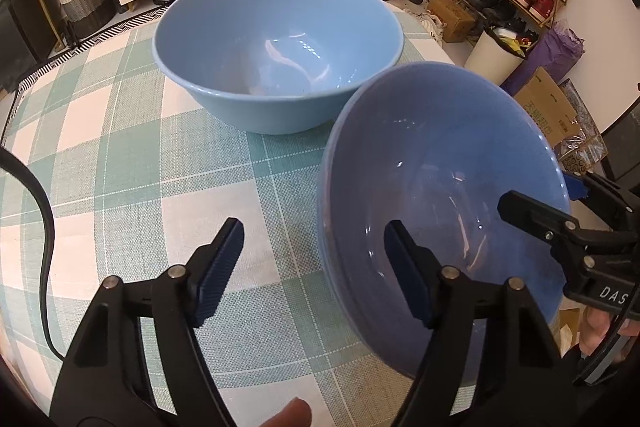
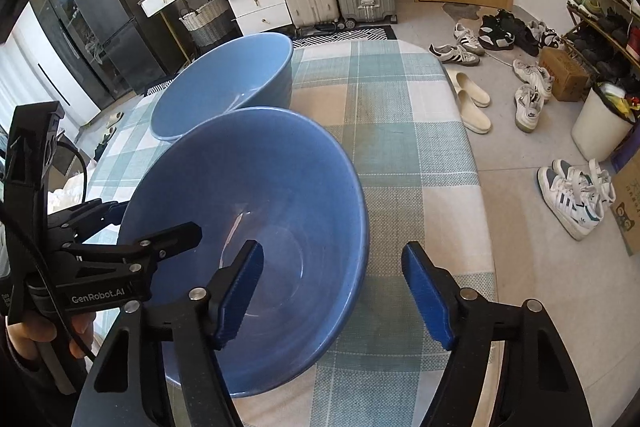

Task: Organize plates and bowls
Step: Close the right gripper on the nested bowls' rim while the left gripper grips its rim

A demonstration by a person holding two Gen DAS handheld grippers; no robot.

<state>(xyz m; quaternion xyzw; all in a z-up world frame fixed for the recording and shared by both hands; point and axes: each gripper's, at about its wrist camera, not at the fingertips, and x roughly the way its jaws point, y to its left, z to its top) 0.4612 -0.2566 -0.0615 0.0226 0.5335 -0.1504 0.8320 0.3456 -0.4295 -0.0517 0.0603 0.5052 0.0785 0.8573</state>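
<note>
Counting bowls: 2 blue; far bowl mid-table, near bowl tilted by table edge.
L gripper: spread wide, straddling near bowl's rim.
R gripper: released, straddling same rim.
Room: bare cloth right of bowls.

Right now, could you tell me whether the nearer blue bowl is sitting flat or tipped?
Tipped: the nearer bowl opens sideways toward the left gripper, unlike the upright far bowl.

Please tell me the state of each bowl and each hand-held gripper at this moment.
Far bowl: upright, empty, standing on the table.
Near bowl: empty, seems tilted, not clamped.
Left hand-held gripper: open, astride the near bowl's rim.
Right hand-held gripper: open, astride the same rim.
</note>
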